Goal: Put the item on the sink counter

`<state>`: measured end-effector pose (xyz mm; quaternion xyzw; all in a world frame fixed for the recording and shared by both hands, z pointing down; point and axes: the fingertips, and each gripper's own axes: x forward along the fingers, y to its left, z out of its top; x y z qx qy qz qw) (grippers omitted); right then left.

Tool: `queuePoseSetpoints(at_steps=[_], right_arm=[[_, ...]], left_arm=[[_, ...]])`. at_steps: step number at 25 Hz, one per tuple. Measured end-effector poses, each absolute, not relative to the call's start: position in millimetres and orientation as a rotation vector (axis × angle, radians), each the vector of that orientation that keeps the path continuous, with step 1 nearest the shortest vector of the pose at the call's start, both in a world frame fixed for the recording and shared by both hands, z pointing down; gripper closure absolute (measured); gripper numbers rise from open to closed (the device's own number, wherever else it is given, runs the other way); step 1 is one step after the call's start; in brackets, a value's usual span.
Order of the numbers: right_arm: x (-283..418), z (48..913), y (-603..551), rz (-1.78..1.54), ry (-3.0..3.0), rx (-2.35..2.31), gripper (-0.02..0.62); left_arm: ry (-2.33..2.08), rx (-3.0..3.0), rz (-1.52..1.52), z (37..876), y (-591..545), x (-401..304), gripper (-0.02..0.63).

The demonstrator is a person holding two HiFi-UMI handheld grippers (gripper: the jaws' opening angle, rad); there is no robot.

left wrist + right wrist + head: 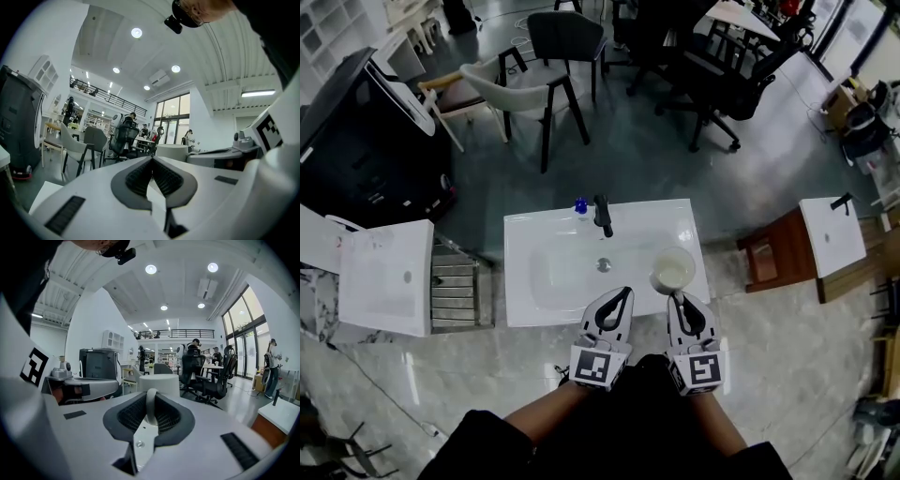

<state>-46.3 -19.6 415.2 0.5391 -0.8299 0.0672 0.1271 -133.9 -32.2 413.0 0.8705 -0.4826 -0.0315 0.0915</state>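
A white mug is over the right front part of the white sink counter, beside the basin; whether it rests on the surface I cannot tell. My right gripper is shut on the mug's handle. In the right gripper view that handle stands upright between the dark pads, with the mug's body just beyond. My left gripper hovers at the counter's front edge, left of the mug. Its jaws are shut with nothing between them, and the mug shows just beyond them.
A black faucet and a small blue object stand at the counter's back edge, with the drain in the basin. Another white sink unit stands to the left and a smaller one to the right. Chairs stand behind.
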Motion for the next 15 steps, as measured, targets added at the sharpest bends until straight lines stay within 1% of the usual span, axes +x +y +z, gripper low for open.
queuePoseSetpoints(at_steps=[4,15], right_arm=[[-49.5,415.0,-26.5,0.230,-2.394,1.575,0.538],[-18.5,442.8,-75.7,0.230,-2.340,1.638,0.538]], left_arm=[[-1.446,2.560,-0.121,414.3,-39.1,-145.1,0.594],[-1.447,2.542,-0.118,429.7,-57.0,-137.9,0.594]])
